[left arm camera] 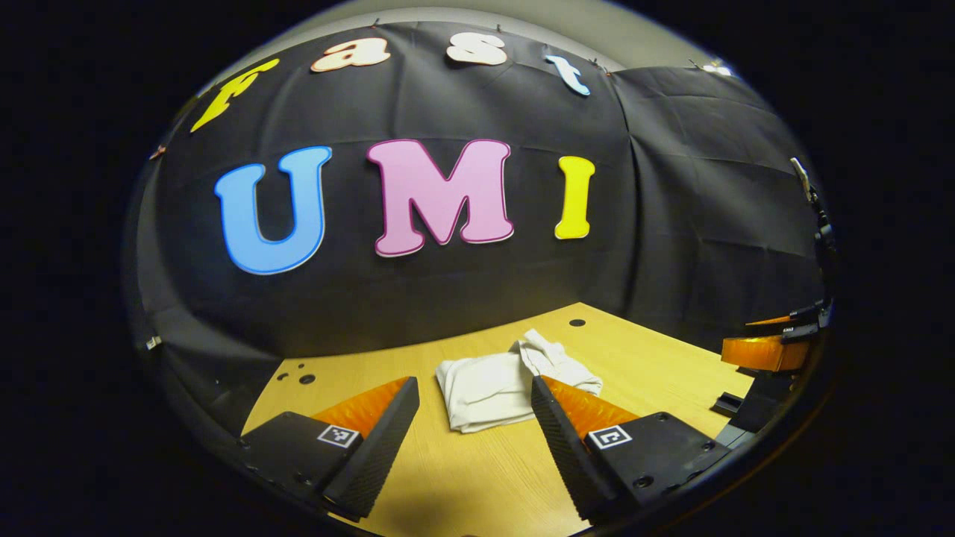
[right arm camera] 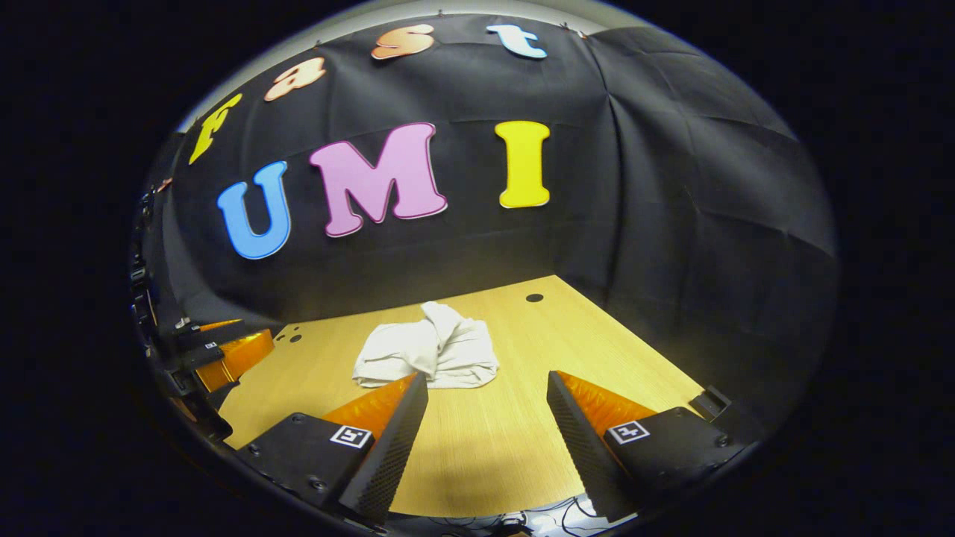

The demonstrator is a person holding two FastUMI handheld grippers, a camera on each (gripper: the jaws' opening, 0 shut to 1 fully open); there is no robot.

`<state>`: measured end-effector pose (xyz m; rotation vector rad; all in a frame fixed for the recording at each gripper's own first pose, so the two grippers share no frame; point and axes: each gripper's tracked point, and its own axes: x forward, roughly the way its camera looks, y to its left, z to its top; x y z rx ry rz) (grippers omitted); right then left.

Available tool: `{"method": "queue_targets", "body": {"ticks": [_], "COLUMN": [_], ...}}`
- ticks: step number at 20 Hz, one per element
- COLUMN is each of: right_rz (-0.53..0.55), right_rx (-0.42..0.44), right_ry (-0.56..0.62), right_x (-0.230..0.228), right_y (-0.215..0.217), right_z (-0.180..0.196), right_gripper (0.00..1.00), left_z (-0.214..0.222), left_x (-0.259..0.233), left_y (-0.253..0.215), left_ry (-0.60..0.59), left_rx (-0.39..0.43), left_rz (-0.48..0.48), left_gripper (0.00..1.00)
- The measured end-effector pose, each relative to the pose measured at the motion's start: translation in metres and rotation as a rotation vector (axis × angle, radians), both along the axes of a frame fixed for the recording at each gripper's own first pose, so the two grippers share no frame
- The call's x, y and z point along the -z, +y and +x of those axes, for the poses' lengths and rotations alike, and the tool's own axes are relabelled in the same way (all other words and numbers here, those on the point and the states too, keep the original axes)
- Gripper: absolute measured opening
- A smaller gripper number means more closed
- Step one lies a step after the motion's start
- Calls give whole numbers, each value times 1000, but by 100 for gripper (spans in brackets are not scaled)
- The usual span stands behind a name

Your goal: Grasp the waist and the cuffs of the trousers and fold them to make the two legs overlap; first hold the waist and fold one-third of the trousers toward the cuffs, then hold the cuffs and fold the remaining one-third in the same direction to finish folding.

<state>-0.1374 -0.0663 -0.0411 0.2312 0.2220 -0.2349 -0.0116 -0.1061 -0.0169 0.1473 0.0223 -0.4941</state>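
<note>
White trousers (left arm camera: 498, 384) lie in a folded, slightly rumpled bundle on the wooden table (left arm camera: 462, 477); in the right gripper view the trousers (right arm camera: 429, 355) sit ahead and a little left of centre. My left gripper (left arm camera: 475, 418) hovers open just short of the bundle, nothing between its fingers. My right gripper (right arm camera: 485, 406) is also open and empty, held back from the cloth. The right gripper (left arm camera: 768, 350) shows at the right edge of the left gripper view. The left gripper (right arm camera: 216, 350) shows at the left edge of the right gripper view.
The black cloth wall (left arm camera: 448, 283) closes the table's far side and right side. A round hole (left arm camera: 577, 323) lies near the table's far edge, and small holes (left arm camera: 298, 377) at its far left corner. Cables (right arm camera: 552, 514) lie below the table's near edge.
</note>
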Motion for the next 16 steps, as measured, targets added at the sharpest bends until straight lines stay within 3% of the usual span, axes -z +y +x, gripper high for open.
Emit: {"method": "queue_targets", "body": {"ticks": [5,12,16], "right_rz": [-83,-4,-6], "right_rx": [-71,-98,-111], "right_ry": [0,0,-6], "right_x": [5,14,11], "right_y": [43,74,78], "right_z": [-29,-44,-41], "right_gripper": [98,98,98], "left_z": [-35,-45,-56], "left_x": [38,33,36], "left_y": [29,67,66], "left_ry": [92,72,68], "left_rx": [-60,-165,-154], "left_rz": [-54,-97,-100], "left_gripper": [96,96,96]}}
